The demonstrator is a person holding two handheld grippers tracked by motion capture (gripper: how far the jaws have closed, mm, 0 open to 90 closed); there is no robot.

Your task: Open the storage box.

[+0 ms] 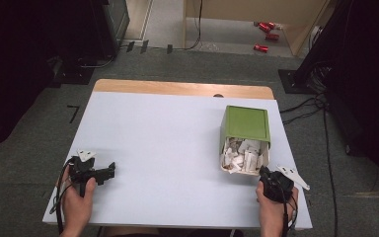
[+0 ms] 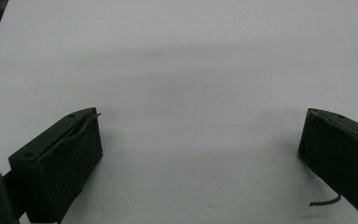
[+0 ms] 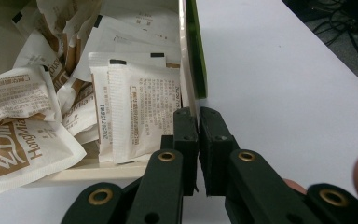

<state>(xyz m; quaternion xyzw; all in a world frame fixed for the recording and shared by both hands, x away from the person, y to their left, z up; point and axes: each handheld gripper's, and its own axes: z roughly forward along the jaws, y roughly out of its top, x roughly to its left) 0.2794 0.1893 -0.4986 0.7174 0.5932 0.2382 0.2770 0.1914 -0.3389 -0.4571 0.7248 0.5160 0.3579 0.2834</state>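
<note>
Green box [image 1: 245,123] lying open near table's [image 1: 168,148] right edge, white packets [image 1: 241,155] spilling toward person. Right gripper [image 3: 198,116] at box's near right corner, jaws pressed onto thin side wall there. Left gripper [image 2: 200,135] far left, resting on bare tabletop, jaws wide apart, holding nothing.
</note>
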